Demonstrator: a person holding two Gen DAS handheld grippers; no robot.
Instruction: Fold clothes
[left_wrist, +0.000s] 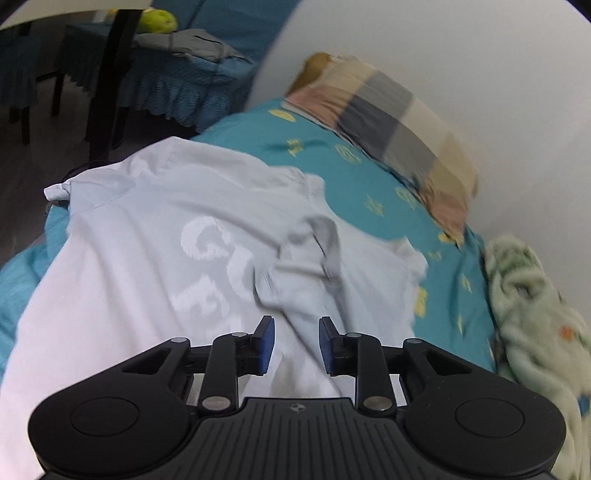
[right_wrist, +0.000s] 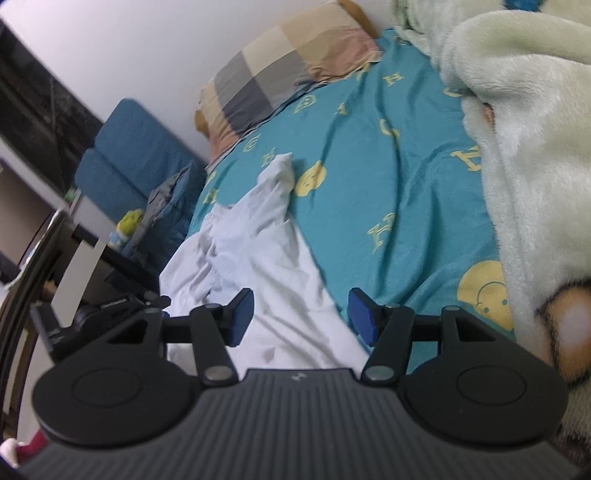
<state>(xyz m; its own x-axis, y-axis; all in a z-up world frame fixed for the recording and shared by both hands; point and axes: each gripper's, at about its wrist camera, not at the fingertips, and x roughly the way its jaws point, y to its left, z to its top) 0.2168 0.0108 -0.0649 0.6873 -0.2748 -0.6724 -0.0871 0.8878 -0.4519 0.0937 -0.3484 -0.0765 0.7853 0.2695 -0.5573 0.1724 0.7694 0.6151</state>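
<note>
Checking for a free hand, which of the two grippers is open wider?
The right gripper: its blue pads stand far apart over the white shirt; the left gripper shows a narrower gap.

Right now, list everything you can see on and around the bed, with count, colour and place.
shirt: one, pale white, spread on the bed
bedsheet: one, teal with yellow letters and smileys
pillow: one, checked beige, grey and pink, against the wall
blanket: one, pale green fleece, bunched at the bed's edge
chair covers: blue, beside the bed
left gripper: open, over the shirt
right gripper: open, above the shirt's edge
</note>
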